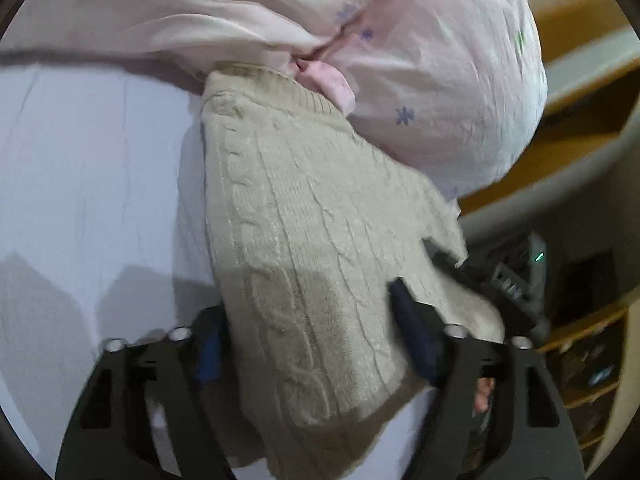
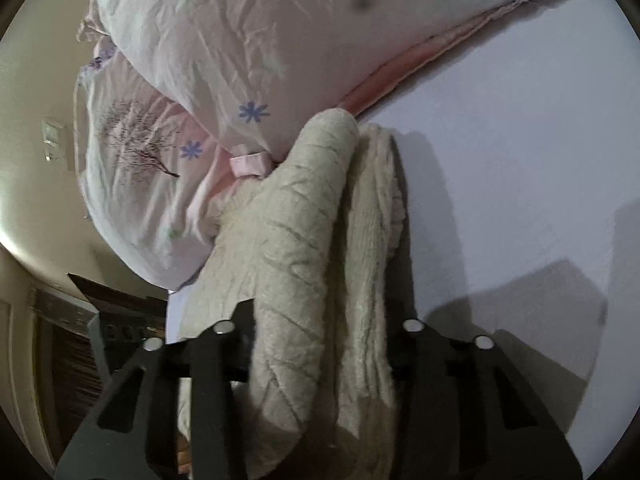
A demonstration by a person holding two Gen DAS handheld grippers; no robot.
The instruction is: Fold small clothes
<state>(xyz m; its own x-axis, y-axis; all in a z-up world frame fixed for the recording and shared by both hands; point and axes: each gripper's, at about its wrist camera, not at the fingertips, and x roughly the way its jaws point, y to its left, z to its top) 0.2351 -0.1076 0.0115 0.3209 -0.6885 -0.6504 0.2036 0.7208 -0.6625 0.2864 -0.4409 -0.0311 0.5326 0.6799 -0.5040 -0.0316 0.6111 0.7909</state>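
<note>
Surface: pale lavender-white bed sheet (image 1: 88, 168), flat, few creases, gripper shadows on it in both views. Pink floral duvet (image 1: 420, 60) bunched at far side of sheet w/ blue star prints; pink strap tab (image 2: 248, 164) sticks out at its edge, touching the knit.

Room: cream wall (image 2: 36, 120) w/ a switch plate (image 2: 52, 138). Wooden shelving (image 1: 580, 360) at right of left wrist view; small items in its compartments, too blurred to ID. Dark device w/ green LED (image 1: 538, 258) beside the bed edge.

Task item: beige cable-knit sweater (image 1: 304, 264), draped over sheet, far ribbed end up against duvet, near end up betw both grippers' fingers. In right wrist view it's doubled into two thick rolls side by side.

Left gripper (image 1: 308, 340): fingers apart, knit fills the gap; left blue pad (image 1: 210, 356) touches the cloth edge, right pad on top of it. Clamped or not, can't tell.

Right gripper (image 2: 324, 344): fingers apart, thick fold bunched betw them, tips hidden by cloth; grip can't tell. Its black body also visible in left view, at sweater's right edge.
</note>
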